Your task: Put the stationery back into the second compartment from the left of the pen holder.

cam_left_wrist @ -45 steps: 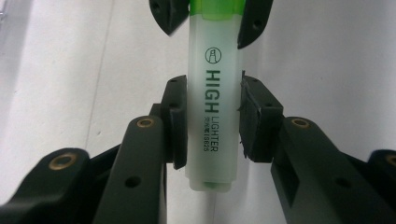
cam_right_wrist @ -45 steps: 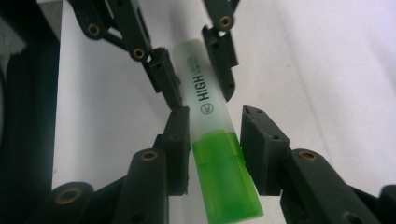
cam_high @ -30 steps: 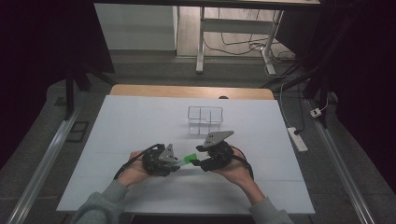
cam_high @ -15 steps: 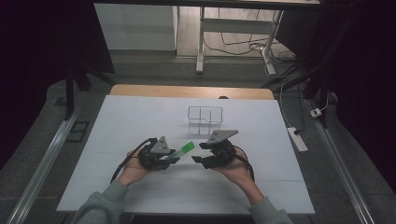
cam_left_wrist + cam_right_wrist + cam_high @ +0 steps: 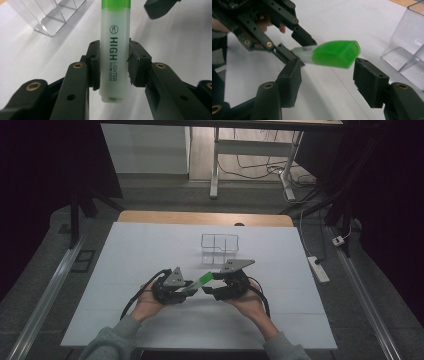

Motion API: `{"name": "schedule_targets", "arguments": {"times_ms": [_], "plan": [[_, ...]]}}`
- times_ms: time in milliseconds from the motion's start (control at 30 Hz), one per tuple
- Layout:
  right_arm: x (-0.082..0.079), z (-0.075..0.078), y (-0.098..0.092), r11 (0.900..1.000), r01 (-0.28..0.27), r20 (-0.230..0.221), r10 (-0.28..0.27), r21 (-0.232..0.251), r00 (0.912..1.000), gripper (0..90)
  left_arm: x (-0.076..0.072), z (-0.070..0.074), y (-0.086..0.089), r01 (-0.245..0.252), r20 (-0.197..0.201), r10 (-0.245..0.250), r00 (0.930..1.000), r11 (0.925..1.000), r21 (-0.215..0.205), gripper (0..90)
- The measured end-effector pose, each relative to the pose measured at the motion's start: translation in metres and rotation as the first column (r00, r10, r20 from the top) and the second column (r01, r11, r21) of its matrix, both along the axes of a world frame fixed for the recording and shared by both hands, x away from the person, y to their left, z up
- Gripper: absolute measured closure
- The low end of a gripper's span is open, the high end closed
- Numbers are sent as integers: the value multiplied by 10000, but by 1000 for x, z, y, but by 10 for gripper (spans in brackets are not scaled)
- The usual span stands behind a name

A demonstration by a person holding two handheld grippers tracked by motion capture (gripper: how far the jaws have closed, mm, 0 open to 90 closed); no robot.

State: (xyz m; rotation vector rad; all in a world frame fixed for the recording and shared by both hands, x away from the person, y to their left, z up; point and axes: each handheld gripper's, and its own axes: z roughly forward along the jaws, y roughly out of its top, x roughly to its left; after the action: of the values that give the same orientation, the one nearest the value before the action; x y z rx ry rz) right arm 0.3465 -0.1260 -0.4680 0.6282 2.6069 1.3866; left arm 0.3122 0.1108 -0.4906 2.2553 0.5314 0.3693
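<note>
Pinching the light, stiff, slick plastic highlighter (image 5: 115,53) low on its barrel, the left tongs (image 5: 184,290) hold it above the table (image 5: 125,250); right tongs (image 5: 327,82), jaws just opening, flank its green cap, probably untouched, clear organizer (image 5: 219,247) at 12 o'clock.

Green-capped highlighter (image 5: 202,281), tilted above table

Highlighter (image 5: 202,281) between left hand-held gripper (image 5: 186,291) and right hand-held gripper (image 5: 209,290), organizer (image 5: 219,248) behind
</note>
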Motion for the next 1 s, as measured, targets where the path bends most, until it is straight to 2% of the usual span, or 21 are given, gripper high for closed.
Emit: {"name": "schedule_targets", "arguments": {"times_ms": [200, 300, 400, 500, 600, 700, 833, 1000], "plan": [[0, -3, 4, 9992, 180, -385, -166, 361, 9991, 402, -6, -1, -11, 54, 456, -58, 9989, 10000, 68, 654], [1, -4, 5, 9985, 377, -505, -357, 405, 9981, 471, -8, -2, -16, 45, 631, -60, 9980, 9997, 240, 654], [2, -4, 5, 9966, 355, -854, -291, 750, 9959, 548, -8, -4, -18, 46, 643, -70, 9979, 9993, 373, 653], [1, -3, 4, 9937, 265, -953, -161, 1088, 9953, 644, -9, -5, -21, 11, 741, -44, 9972, 9990, 451, 653], [-1, -2, 5, 9918, 190, -904, -76, 1267, 9959, 686, -9, -6, -23, -9, 753, -25, 9972, 9990, 439, 649], [-3, -1, 7, 9931, 92, -700, -10, 1168, 9975, 695, -8, -7, -22, -105, 788, 73, 9969, 9991, 400, 633], [-4, 0, 6, 9936, 88, -550, -26, 1125, 9985, 698, -7, -6, -20, -342, 763, 318, 9966, 9990, 302, 532], [-4, 4, 3, 9925, 128, -302, -92, 1217, 9995, 698, -4, -3, -14, -524, 490, 525, 9974, 9986, -22, 449]]}}
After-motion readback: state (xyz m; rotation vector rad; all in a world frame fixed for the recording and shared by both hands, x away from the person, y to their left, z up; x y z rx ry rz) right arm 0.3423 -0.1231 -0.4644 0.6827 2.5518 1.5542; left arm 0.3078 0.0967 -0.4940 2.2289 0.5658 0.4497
